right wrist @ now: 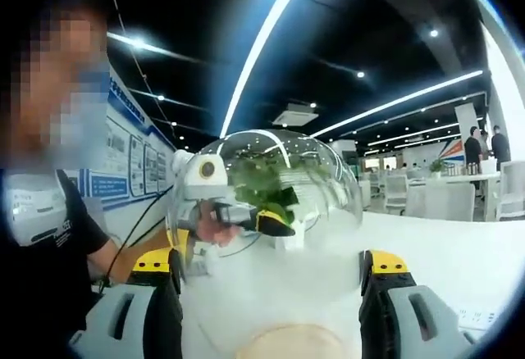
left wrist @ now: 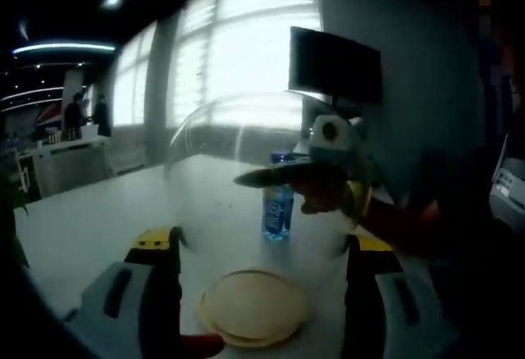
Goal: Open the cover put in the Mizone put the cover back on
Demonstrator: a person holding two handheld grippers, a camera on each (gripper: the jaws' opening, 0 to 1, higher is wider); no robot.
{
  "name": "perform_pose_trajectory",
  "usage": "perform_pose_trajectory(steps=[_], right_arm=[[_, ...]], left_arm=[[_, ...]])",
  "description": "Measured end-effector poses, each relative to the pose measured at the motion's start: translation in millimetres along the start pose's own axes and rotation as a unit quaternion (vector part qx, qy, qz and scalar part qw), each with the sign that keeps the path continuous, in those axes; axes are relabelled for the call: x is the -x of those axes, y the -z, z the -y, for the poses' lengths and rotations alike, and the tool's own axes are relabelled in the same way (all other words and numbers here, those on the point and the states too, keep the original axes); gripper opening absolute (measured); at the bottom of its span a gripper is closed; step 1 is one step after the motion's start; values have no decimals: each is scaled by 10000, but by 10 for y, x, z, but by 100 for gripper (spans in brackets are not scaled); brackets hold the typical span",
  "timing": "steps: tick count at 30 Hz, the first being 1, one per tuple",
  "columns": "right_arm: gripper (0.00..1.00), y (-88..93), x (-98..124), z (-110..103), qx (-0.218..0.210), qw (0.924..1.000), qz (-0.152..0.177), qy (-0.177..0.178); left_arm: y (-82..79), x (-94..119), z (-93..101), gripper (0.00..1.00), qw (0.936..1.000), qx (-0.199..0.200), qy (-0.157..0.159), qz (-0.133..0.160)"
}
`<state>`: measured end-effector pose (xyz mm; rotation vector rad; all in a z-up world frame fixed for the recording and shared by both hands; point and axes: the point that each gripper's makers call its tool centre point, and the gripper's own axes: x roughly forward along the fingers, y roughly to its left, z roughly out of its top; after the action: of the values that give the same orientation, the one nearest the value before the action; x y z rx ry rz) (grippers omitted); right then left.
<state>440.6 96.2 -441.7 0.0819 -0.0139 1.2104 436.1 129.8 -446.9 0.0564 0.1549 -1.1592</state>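
Transparent cover (left wrist: 246, 154) lifted, both my jaws gripping it | Mizone (left wrist: 278, 199) still standing outside base (left wrist: 254, 306) | insertion, re-covering pending

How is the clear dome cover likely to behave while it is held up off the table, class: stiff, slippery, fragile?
The dome cover keeps its round shape while lifted, so it is probably stiff. Its glossy surface mirrors the ceiling lights, so it may slip between jaws. It looks thin and see-through, with the bottle visible through it, so it is likely light and could crack if dropped.
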Motion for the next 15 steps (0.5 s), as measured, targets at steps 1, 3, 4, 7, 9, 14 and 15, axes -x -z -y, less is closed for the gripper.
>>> perform_pose_trajectory(steps=[1, 3, 4, 7, 9, 14, 15], right_arm=[[83, -3, -2, -11, -17, 10000, 6, -9], [83, -18, -5, -44, -5, 10000, 12, -33], [83, -25, -7, -56, 16, 10000, 22, -39], [83, -40, -15, -73, 37, 10000, 29, -46], [83, -56, -13, -104, 67, 10000, 1, -46], [83, -87, 82, -172, 223, 9997, -32, 24], [83, -88, 115, -177, 202, 9998, -29, 42]], left_arm=[[-13, 8, 12, 70, 10000, -16, -7, 7], [-35, 31, 44, 70, 9999, -104, -29, -10], [-47, 43, 46, 70, 9999, -134, -35, -3], [-69, 61, 49, 70, 9998, -179, -41, 27], [-80, 72, 80, 70, 9998, -212, -53, 1], [-98, 52, 182, 71, 9995, -310, -18, 2], [-99, 39, 207, 71, 9996, -291, -5, -1]])
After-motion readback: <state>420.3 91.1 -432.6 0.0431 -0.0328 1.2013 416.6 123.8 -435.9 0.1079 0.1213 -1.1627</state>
